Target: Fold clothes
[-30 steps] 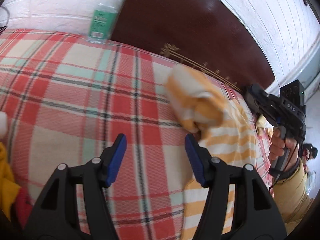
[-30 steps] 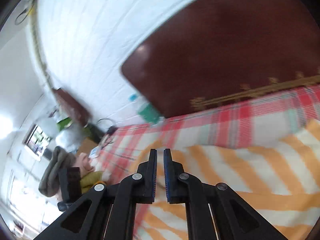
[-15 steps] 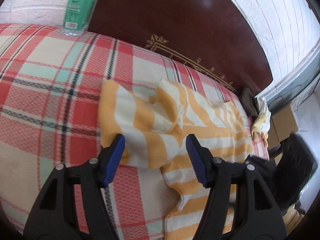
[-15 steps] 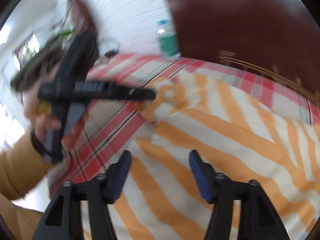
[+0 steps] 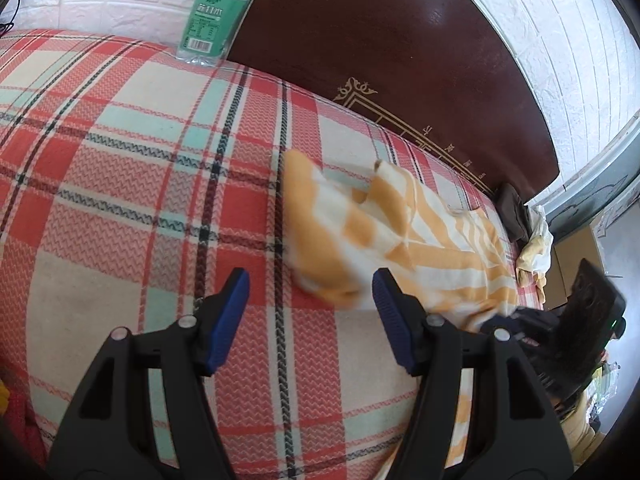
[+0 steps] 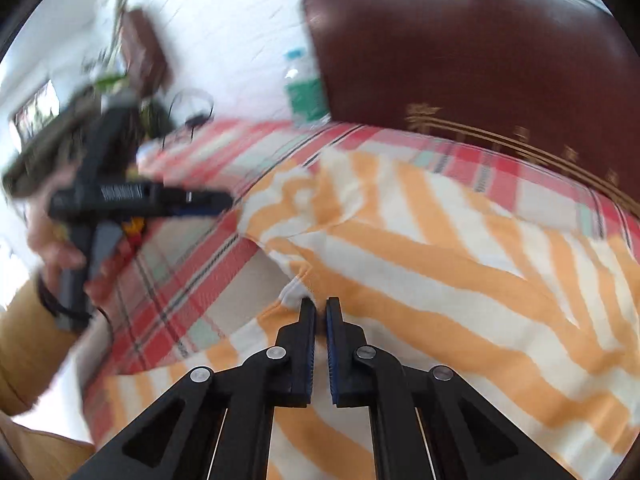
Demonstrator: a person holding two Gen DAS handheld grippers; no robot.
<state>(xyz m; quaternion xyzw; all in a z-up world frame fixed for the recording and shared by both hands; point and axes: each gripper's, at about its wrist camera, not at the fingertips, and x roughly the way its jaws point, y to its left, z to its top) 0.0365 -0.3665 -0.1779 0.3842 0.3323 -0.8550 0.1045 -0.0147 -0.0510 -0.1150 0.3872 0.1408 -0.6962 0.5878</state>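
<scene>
Left hand-held gripper (image 5: 310, 300) gapes empty; right hand-held gripper (image 6: 320, 312) pinches the striped shirt (image 6: 440, 264) beside bottle (image 5: 210, 20)

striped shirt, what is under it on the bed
The striped shirt lies on a plaid blanket, which shows all around it. Whatever else lies beneath the shirt is covered.

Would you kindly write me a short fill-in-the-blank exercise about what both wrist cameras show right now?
1. The left gripper has its jaws ____ above the plaid bedspread.
2. The right gripper has its jaws closed on the ____-and-white striped garment.
3. The water bottle with the ____ label stands beside the dark headboard.

Missing words: open; orange; green
</scene>
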